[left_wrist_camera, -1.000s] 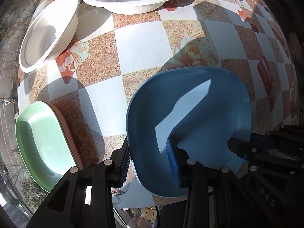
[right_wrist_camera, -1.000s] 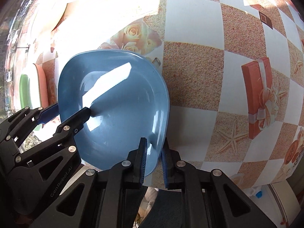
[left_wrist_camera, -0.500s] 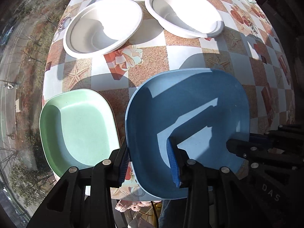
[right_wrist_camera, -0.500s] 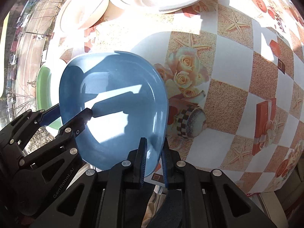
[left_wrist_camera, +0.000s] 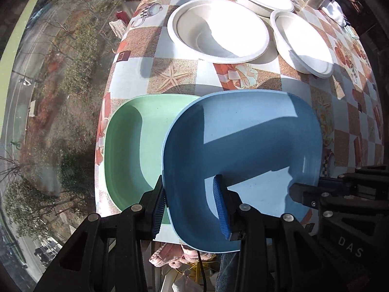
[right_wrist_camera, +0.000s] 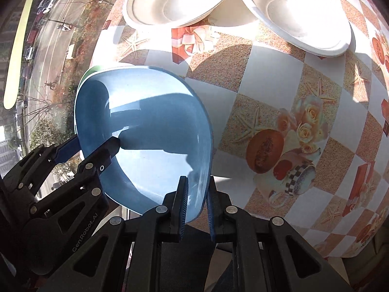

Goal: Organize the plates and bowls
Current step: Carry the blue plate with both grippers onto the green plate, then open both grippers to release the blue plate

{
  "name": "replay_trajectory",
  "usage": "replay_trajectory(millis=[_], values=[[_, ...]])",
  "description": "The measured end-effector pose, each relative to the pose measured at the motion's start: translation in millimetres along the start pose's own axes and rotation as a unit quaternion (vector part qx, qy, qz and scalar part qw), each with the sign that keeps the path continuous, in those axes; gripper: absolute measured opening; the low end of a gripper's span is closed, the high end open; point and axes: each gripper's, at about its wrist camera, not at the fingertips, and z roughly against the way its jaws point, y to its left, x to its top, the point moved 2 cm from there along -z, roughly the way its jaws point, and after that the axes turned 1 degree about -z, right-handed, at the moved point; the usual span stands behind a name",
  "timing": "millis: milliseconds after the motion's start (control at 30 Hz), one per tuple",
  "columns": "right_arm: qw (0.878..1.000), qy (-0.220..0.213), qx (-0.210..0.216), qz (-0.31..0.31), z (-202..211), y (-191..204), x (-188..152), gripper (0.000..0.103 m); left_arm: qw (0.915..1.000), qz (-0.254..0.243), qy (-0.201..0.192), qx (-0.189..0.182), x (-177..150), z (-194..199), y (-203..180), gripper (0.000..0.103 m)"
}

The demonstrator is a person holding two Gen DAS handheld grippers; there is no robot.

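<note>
- Green plate (left_wrist_camera: 131, 146): lies at the table's near left edge on the patterned tablecloth (left_wrist_camera: 170, 73); its right side is covered by the blue plate.
- Your left gripper (left_wrist_camera: 189, 204): clamped on the near left rim of the blue plate (left_wrist_camera: 243, 150), one finger inside, one outside.
- Blue plate: held between both tools, overlapping the green plate.
- Your right gripper (right_wrist_camera: 197, 202): pinching the blue plate's near right rim.
- White bowls (left_wrist_camera: 218, 31): three stand farther back, well apart from both plates.
</note>
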Motion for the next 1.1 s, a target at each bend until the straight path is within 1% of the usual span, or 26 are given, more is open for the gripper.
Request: replay_trajectory(millis=[133,200,300,333,400,467,500,533,567,600,633,667,767,867,967,1100], values=[[1.000,0.008,0.013,0.011,-18.4,25.0,10.3,0.017,0.9997,0.019,0.000,0.013,2.9,2.2,16.7,0.040],[1.000,0.012,0.019,0.015,-30.8,31.0,12.5,0.017,0.9994,0.031,0.001,0.016,4.8,-1.3,27.2,0.040],[0.999,0.019,0.030,0.017,-46.8,35.2,14.8,0.017,0.9987,0.041,-0.001,0.031,7.6,-5.9,39.3,0.040],[0.999,0.020,0.033,0.018,-59.9,31.8,7.4,0.017,0.9984,0.043,-0.002,0.036,8.3,-7.8,42.2,0.040],[0.999,0.020,0.035,0.021,-65.2,36.8,11.7,0.017,0.9980,0.047,-0.002,0.043,9.1,-11.9,47.1,0.040],[0.999,0.020,0.041,0.021,-67.2,34.1,14.1,0.018,0.9976,0.055,0.000,0.042,9.1,-15.5,52.7,0.045],[0.998,0.024,0.047,0.021,-74.3,37.2,12.0,0.020,0.9970,0.062,0.003,0.047,9.2,-16.3,55.3,0.055],[0.998,0.029,0.049,0.021,-77.0,35.8,10.8,0.024,0.9959,0.070,0.006,0.057,8.4,-17.2,57.6,0.071],[0.998,0.027,0.052,0.018,-74.9,30.1,10.1,0.043,0.9945,0.080,0.005,0.067,7.2,-16.1,60.1,0.077],[0.999,0.018,0.048,0.015,-72.2,27.2,5.0,0.060,0.9933,0.090,0.000,0.072,5.7,-12.5,62.3,0.079],[0.999,0.007,0.048,0.013,-68.1,21.6,3.3,0.068,0.9933,0.095,-0.003,0.065,3.9,-10.8,63.3,0.079],[0.999,0.000,0.049,0.013,-64.3,16.0,0.8,0.071,0.9935,0.100,-0.002,0.055,2.3,-11.4,64.7,0.079],[0.999,-0.009,0.039,0.004,-59.2,-3.8,-5.2,0.071,0.9938,0.102,-0.001,0.044,-1.6,-8.6,59.7,0.079],[0.999,-0.016,0.033,-0.030,-52.8,-37.3,-13.0,0.071,0.9956,0.087,-0.005,0.035,4.2,-2.8,48.5,0.079],[0.997,-0.021,0.029,-0.075,-49.8,-73.0,-21.3,0.071,0.9976,0.064,-0.014,0.021,8.1,4.7,28.9,0.079],[0.991,-0.039,0.023,-0.125,-42.7,-113.2,-25.7,0.071,0.9993,0.020,-0.030,0.007,21.7,17.2,-3.8,0.079]])
